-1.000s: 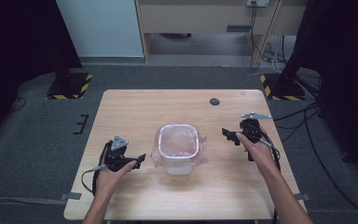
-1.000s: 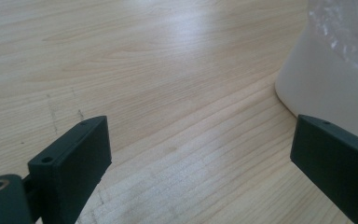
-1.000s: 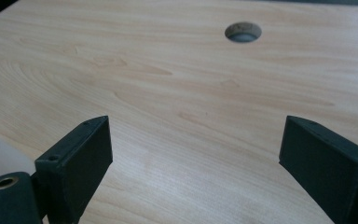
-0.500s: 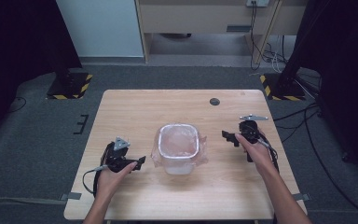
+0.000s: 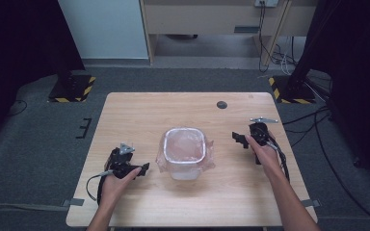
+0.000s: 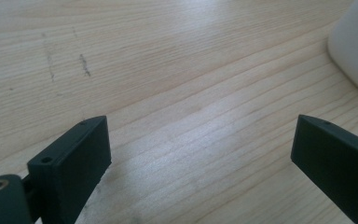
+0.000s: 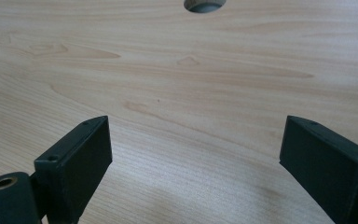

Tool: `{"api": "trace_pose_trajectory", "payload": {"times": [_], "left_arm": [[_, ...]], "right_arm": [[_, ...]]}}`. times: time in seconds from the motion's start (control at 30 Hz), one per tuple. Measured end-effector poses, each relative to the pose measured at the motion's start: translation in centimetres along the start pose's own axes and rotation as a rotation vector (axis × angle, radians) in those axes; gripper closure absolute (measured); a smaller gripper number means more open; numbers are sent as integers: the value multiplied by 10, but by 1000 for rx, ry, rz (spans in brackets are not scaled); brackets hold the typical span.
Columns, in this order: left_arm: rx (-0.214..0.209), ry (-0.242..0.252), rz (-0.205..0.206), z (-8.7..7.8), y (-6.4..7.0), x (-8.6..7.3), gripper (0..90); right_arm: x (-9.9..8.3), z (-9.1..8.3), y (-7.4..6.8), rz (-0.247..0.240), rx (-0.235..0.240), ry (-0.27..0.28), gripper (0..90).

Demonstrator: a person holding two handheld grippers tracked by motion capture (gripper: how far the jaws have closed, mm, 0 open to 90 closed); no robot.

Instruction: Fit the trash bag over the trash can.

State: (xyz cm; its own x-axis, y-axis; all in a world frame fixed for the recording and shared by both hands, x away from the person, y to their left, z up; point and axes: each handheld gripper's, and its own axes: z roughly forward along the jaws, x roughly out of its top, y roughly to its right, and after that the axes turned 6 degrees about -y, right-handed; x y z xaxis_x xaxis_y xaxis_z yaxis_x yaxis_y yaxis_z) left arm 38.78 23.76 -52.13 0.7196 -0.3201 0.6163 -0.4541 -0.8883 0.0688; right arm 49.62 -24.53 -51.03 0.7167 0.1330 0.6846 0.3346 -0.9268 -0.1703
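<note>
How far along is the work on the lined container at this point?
Done: a clear bag already lines the container, its edge folded over the rim. In hand: nothing; the left hand-held gripper and right hand-held gripper sit open on either side, apart from it. Left: any further handling of the bag or container has not begun.

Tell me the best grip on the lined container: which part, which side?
Probably the rim of the clear plastic container, from either flank. It stands upright mid-table, top open, with a thin bag liner folded over its edge. The open left claw and right claw already flank it. Its smooth walls look too wide for the jaws.
</note>
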Motion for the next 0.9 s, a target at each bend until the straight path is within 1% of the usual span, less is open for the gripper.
{"api": "trace_pose_trajectory", "payload": {"times": [0.1, 0.13, 0.2, 0.23, 0.3, 0.33, 0.4, 0.43, 0.47, 0.53, 0.6, 0.67, 0.7, 0.73, 0.77, 0.8, 0.83, 0.9], "left_arm": [[3, -11, -3, 1, -2, -2, 40], [6, -20, -3, 3, -2, -3, 40], [6, -27, -2, 4, -2, -3, 40], [7, -30, -1, 4, -2, -4, 40], [11, -36, 4, 6, -2, -4, 39], [16, -38, 8, 7, -1, -4, 30], [18, -37, 12, 7, 1, -4, 29], [18, -37, 12, 7, 1, -4, 26], [20, -38, 14, 8, 1, -4, 26], [29, -35, 25, 9, 2, -5, 11], [34, -33, 29, 10, 3, -6, 5], [39, -30, 38, 10, 4, -6, 0], [43, -28, 40, 11, 5, -7, 0], [45, -29, 48, 11, 5, -7, 0], [47, -23, 48, 11, 5, -8, 0], [47, -15, 49, 11, 5, -8, 0], [48, -6, 47, 11, 5, -9, 0], [48, 6, 46, 11, 5, -11, 0]], "right_arm": [[-5, 5, 1, 4, -5, -7, 91], [-7, 7, 1, 18, -4, -12, 91], [-9, 9, 2, 22, -5, -16, 91], [-11, 11, 2, 17, -12, -16, 92], [-13, 13, 2, 25, -17, -29, 91], [-15, 16, 2, 22, -33, -40, 91], [-17, 18, 3, 26, -37, -42, 90], [-18, 18, 3, 7, -50, -34, 90], [-18, 18, 3, 7, -50, -34, 90], [-21, 19, 2, -15, -74, -21, 87], [-21, 19, 1, -12, -80, -23, 87], [-21, 20, -1, -22, -122, -30, 82], [-21, 20, -1, -22, -122, -30, 82], [-21, 21, -2, -29, -133, -40, 76], [-20, 22, -5, -41, -152, -52, 71], [-20, 23, -6, -77, -174, -64, 47], [-20, 24, -6, -86, -165, -72, 36], [-20, 24, -6, -83, -165, -75, 32]]}}
